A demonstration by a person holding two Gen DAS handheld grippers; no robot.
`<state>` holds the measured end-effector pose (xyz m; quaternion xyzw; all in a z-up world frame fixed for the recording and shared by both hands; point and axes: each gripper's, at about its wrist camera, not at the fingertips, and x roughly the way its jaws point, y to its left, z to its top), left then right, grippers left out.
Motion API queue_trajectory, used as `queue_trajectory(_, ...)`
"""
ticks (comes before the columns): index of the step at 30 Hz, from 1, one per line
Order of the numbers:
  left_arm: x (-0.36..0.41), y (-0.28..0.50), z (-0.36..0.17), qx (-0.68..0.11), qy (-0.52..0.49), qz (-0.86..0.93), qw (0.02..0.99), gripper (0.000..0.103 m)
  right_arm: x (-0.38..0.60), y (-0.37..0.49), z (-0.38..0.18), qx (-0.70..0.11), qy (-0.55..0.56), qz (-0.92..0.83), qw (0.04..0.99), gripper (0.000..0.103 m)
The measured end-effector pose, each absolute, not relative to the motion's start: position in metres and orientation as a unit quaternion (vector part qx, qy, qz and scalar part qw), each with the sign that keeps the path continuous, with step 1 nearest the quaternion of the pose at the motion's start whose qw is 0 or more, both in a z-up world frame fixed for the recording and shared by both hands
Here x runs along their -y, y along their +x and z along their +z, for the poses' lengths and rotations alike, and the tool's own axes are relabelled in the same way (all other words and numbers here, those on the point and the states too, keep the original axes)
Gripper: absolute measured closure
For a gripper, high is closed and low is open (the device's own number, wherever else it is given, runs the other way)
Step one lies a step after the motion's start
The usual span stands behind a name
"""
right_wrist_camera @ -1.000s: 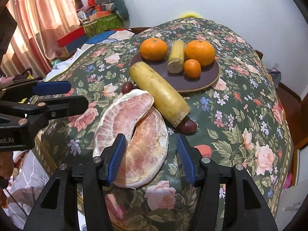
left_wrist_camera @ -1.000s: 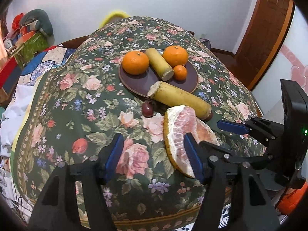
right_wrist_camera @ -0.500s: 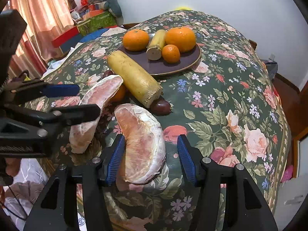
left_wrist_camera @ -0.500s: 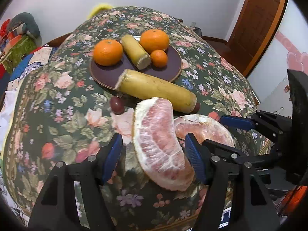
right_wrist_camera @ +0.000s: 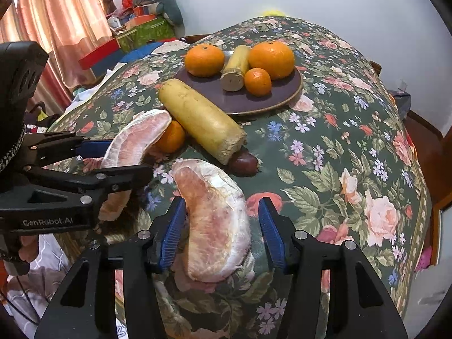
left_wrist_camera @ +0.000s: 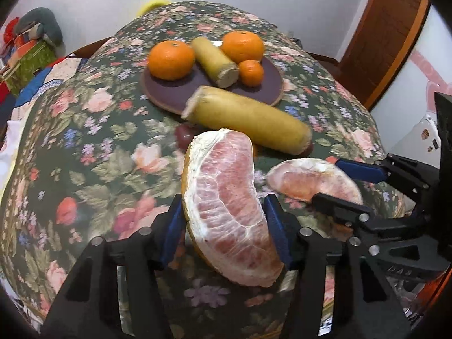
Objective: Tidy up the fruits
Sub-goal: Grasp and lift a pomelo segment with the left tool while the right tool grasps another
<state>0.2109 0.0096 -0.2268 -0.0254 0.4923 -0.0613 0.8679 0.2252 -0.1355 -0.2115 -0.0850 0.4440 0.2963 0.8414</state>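
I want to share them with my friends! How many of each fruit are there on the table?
Oranges: 4, three on the plate, namely, and one off it
Pomelo pieces: 2
Yellow stalk pieces: 2
Small dark red fruits: 2
Total: 10

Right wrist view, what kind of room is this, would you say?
Probably a room in a home, perhaps a bedroom or dining corner: a floral green tablecloth covers the table, peach curtains hang at the left, and stacked gift boxes with a grey stuffed toy sit behind.
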Motion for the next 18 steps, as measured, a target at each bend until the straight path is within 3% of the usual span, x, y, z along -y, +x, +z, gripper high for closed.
queue_trajectory(10,-0.032,0.204,-0.231,-0.495,-0.021,-0.045,0.867,0.050,0.118,0.228,-0.220,-0.440,-0.113,0.295,0.840,0.051)
queue_trajectory(18,-0.027,0.206,-0.231,-0.487,-0.008,-0.047,0.872,0.052,0.122,0.227,-0.217,-0.434,-0.104,0.291,0.846,0.063)
